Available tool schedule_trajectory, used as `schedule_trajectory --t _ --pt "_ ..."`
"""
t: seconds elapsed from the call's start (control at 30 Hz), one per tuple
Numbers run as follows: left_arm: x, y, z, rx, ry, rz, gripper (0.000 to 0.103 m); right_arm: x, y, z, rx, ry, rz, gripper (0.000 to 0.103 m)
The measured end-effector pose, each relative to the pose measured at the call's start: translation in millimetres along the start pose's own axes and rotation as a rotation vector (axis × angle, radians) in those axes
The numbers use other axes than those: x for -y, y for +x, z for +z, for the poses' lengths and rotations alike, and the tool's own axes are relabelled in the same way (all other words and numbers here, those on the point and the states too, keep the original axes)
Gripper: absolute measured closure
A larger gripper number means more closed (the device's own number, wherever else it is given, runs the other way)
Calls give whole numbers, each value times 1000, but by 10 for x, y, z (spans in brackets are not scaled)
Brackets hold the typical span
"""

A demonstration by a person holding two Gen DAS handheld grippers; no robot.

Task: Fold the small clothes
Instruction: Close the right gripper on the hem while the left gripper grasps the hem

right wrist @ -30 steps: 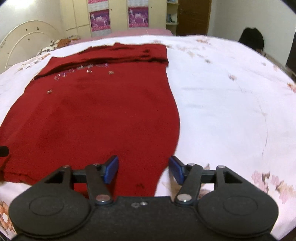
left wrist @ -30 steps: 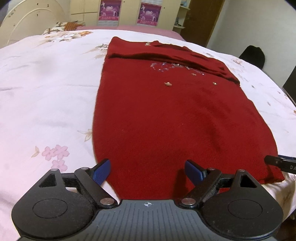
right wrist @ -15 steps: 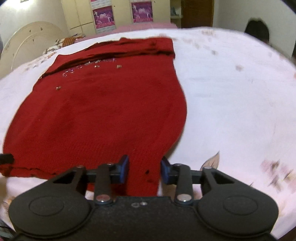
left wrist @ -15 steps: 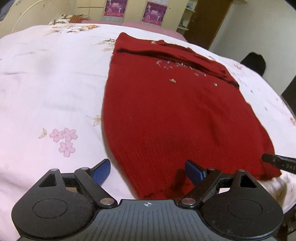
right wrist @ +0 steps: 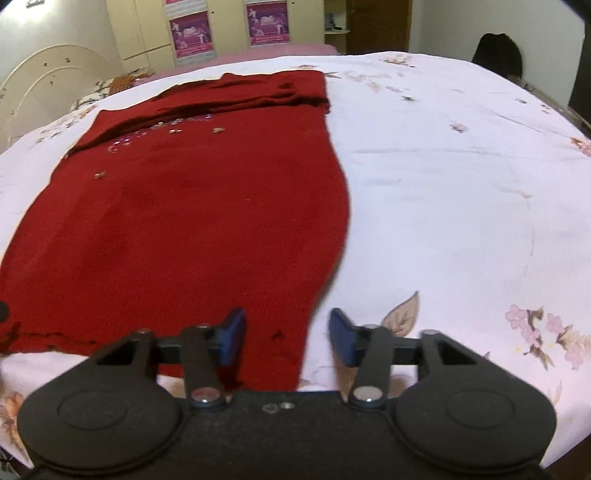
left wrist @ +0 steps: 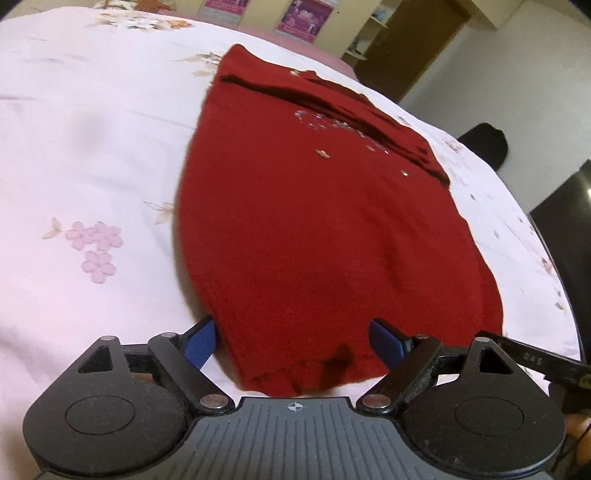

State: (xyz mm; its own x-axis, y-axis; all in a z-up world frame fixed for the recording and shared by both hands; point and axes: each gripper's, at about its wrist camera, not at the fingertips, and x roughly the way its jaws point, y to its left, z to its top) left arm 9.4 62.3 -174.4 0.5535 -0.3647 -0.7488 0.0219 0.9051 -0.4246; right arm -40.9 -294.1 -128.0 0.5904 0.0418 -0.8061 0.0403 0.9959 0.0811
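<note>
At the bottom centre of the left wrist view, the left gripper [left wrist: 291,332] stands wide open, with the near hem corner of the one red garment [left wrist: 325,229] lying between its two blue pads. At the lower right edge a black bar [left wrist: 532,358] bears the letters "DAS", the only writing that can be read. In the right wrist view the right gripper [right wrist: 288,328] is partly open. The garment's other hem corner lies between its pads, and the right pad stands clear of the cloth. The garment lies flat on the flowered bedsheet [right wrist: 443,203], filling the left and centre. Two purple posters [right wrist: 192,33] hang at the top, their print too small to read.
</note>
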Motion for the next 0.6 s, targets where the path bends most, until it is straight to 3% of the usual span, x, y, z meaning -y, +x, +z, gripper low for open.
schedule_trajectory --t 0.1,0.13,0.2,0.37,0.4,0.43,0.47,0.6 --pt "-20 3 13 -5 -11 -21 17 -40 -2 2 -4 -6 15 74" --pt "-36 3 18 -3 -22 -27 29 -40 -5 5 -5 -2 23 85" --pt "-75 23 50 -8 -31 -34 54 -33 -9 7 -9 12 50 94" --pt "-124 53 99 -19 -29 -55 55 -28 1 5 -12 29 62 96" --pt "-100 51 100 -19 -7 -61 58 -27 1 12 -15 31 66 97" --pt "-82 50 105 -23 13 -70 77 -25 -4 18 -18 31 71 97" --pt "-51 58 115 -33 39 -80 85 -22 -13 22 -20 30 76 97" --pt "98 -2 182 4 137 -91 86 -10 -52 35 -15 35 98 97"
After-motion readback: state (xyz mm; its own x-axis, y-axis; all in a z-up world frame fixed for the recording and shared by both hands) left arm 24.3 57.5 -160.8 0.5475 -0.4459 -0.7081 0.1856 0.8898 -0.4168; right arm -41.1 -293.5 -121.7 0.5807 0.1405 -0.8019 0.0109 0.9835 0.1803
